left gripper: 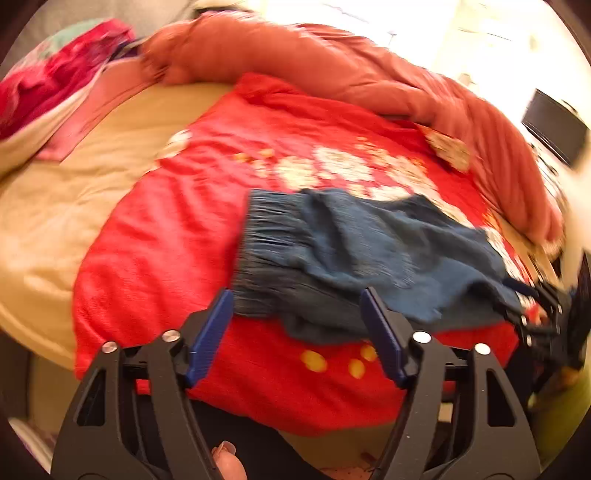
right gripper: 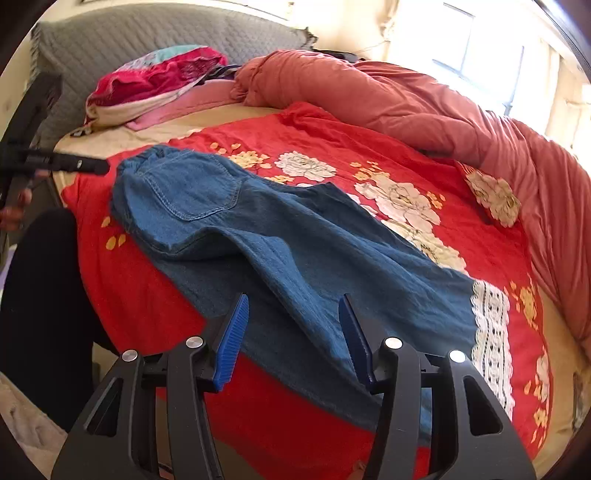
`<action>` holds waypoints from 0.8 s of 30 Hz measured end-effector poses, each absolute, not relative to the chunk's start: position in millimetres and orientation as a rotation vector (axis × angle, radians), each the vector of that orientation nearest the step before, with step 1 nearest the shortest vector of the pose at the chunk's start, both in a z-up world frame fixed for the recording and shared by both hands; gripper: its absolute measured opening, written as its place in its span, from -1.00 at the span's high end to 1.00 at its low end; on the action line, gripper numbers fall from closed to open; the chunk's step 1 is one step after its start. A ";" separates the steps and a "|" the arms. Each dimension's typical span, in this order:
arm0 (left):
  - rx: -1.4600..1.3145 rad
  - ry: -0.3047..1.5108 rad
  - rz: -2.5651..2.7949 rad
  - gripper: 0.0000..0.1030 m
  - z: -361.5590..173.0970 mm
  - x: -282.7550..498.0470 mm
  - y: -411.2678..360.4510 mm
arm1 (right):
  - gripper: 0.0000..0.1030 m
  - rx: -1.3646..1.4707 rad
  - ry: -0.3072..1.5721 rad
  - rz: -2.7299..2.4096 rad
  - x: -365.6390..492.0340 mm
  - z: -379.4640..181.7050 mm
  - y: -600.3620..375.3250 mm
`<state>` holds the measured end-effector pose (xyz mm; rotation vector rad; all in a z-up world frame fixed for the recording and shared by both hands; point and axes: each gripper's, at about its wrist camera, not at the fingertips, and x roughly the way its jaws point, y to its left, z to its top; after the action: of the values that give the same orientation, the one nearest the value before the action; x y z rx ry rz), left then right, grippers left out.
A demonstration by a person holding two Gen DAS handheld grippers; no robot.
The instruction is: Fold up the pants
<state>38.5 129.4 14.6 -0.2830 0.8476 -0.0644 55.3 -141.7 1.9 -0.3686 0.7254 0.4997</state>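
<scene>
Blue denim pants [right gripper: 280, 243] lie flat on a red flowered bedspread [right gripper: 332, 147], waistband at the far left, legs stacked and running to the right, with a white lace hem [right gripper: 491, 332]. In the left wrist view the pants [left gripper: 354, 251] show their gathered elastic waistband [left gripper: 258, 243] toward me. My left gripper [left gripper: 297, 295] is open just above the waistband's near edge, holding nothing. My right gripper [right gripper: 293, 301] is open over the near leg, holding nothing. The left gripper also shows in the right wrist view [right gripper: 55, 164] at the waistband end.
A rolled salmon duvet [right gripper: 406, 99] lies along the far side and right of the bed. A pink and white pillow pile [right gripper: 155, 81] sits by the grey headboard [right gripper: 147, 33]. The person's dark-clothed leg [right gripper: 40, 295] stands at the bed's left edge.
</scene>
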 end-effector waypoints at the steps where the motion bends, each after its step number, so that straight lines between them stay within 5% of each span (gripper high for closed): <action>1: -0.303 0.853 -0.060 -0.32 13.6 42.7 132.8 | 0.04 -0.384 0.736 0.502 59.2 -1.0 -139.4; 8: -0.396 0.940 -0.034 -0.32 -4.4 85.0 138.1 | 0.06 -0.399 0.738 0.493 69.8 -4.3 -139.5; 9: -0.387 0.957 -0.020 0.09 -8.1 90.1 135.1 | 0.08 -0.399 0.743 0.497 72.4 -5.9 -138.9; 10: -0.393 0.977 0.000 0.19 -12.4 92.9 134.2 | 0.11 -0.402 0.749 0.500 74.2 -8.0 -137.2; 11: -0.401 0.986 0.017 0.21 -14.4 94.8 134.5 | 0.20 -0.406 0.757 0.504 75.6 -10.7 -135.9; 13: -0.391 0.979 0.020 0.26 -10.8 95.8 135.7 | 0.86 -0.399 0.779 0.527 79.0 -15.6 -134.3; 14: -0.388 0.963 0.014 0.29 -4.4 93.0 137.3 | 0.93 -0.385 0.793 0.536 80.6 -17.2 -134.6; 24: -0.391 0.958 0.013 0.31 -9.8 76.8 155.8 | 0.93 -0.444 0.804 0.604 60.8 -26.1 -128.4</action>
<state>76.8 155.8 -9.8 -0.3909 0.9580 0.0130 60.8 -128.4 -26.1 -0.4438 0.8037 0.6037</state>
